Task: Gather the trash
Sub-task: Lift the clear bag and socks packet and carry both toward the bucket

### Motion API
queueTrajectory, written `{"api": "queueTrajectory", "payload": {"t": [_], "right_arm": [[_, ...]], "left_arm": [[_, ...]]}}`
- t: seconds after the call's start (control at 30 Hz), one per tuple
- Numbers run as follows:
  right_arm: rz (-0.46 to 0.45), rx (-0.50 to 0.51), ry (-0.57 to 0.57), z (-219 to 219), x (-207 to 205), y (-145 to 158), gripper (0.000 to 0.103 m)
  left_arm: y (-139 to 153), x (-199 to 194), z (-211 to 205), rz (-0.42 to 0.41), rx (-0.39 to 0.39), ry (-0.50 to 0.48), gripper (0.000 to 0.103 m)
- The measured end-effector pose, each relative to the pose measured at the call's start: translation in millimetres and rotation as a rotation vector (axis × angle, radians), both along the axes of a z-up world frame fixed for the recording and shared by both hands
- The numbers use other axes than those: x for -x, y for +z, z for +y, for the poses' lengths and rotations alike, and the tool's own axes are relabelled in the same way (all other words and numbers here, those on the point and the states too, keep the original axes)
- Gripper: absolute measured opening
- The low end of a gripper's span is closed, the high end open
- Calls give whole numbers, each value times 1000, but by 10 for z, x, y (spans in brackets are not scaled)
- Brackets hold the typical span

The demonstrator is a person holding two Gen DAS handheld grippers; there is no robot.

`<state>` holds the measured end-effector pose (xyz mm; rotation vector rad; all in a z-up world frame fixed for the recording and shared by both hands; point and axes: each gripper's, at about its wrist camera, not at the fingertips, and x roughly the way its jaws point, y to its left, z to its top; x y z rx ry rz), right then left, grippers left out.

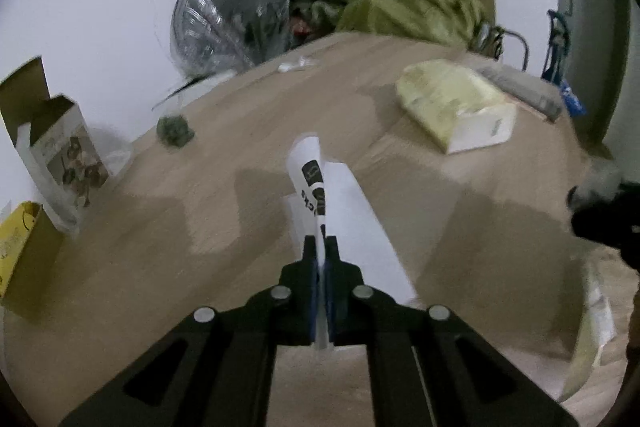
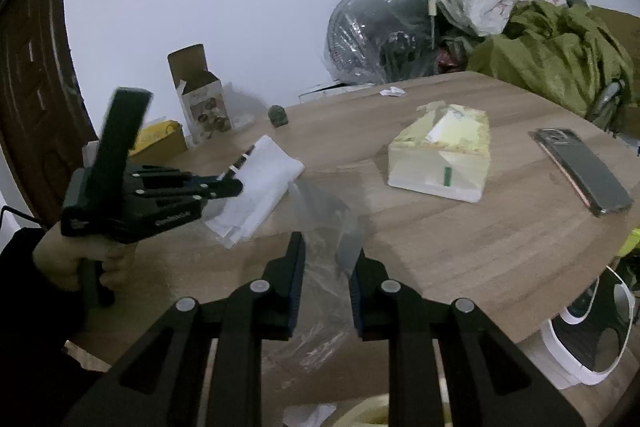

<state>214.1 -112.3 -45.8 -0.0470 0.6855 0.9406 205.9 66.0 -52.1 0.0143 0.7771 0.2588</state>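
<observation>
Pinching white paper (image 1: 320, 187), left tongs (image 1: 321, 247) hold it above table (image 1: 160, 227).

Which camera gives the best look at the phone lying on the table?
The right wrist view: the dark flat phone lies fully visible, unobstructed, on the wooden table right of the pale yellow tissue pack. The left wrist view shows only a blurred grey strip at the table's far edge.

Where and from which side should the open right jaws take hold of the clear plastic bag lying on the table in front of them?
Grip the raised fold of the clear plastic bag, which stands up from the wooden table just ahead of the right gripper. Come from the near edge, moving forward and slightly down, so the open jaws straddle the ridge. The flat part nearer the camera probably offers nothing to pinch.
</observation>
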Motion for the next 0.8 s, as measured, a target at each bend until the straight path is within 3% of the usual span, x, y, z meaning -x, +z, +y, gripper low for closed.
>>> {"api": "queueTrajectory", "payload": {"t": [0.37, 0.8], "right_arm": [[-40, 5, -94, -415, 241, 147, 19], [-67, 45, -233, -906, 596, 242, 19]], "left_arm": [[493, 254, -551, -139, 10, -135, 2], [755, 573, -941, -222, 66, -289, 2]]}}
